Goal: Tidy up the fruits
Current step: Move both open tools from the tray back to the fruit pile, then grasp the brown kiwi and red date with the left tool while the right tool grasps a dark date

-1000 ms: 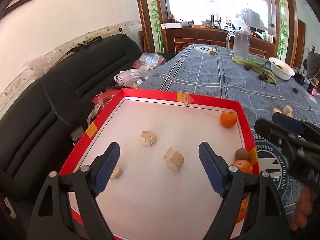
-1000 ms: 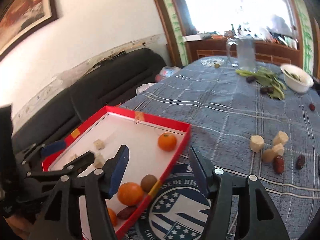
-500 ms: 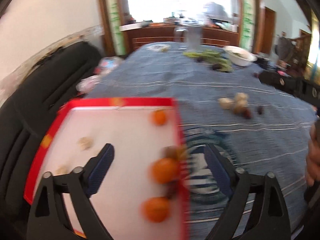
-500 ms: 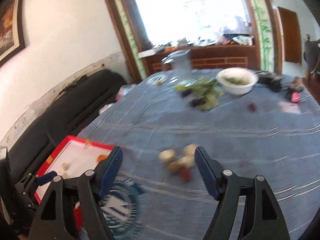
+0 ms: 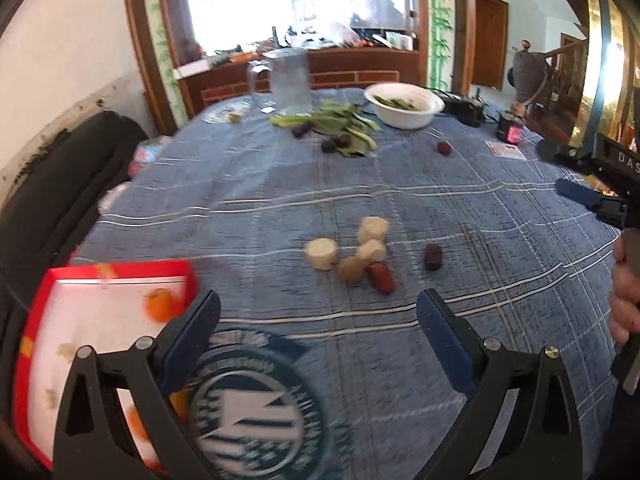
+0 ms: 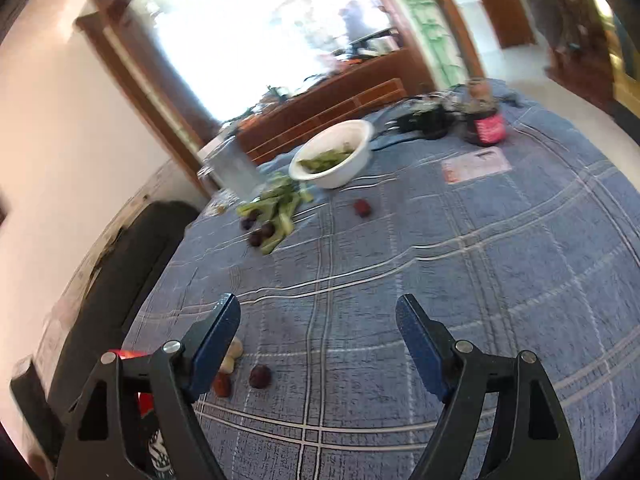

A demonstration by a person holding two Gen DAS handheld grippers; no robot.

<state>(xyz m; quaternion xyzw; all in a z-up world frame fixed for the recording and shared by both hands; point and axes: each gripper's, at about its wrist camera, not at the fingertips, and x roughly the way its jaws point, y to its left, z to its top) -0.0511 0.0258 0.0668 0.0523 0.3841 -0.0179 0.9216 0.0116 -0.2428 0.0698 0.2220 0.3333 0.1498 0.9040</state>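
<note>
The red tray [image 5: 48,280] at eight o'clock in the left view already holds an orange [image 5: 159,305] and some pale chunks. Left on the desk [image 5: 280,184] are a cluster of pale pieces [image 5: 348,250] and red dates [image 5: 382,276] near centre, with darker fruits [image 6: 260,228] at eleven o'clock in the right view. The left gripper [image 5: 318,316] and right gripper [image 6: 318,320] both have fingers spread apart, empty. The sorting looks partly done.
</note>
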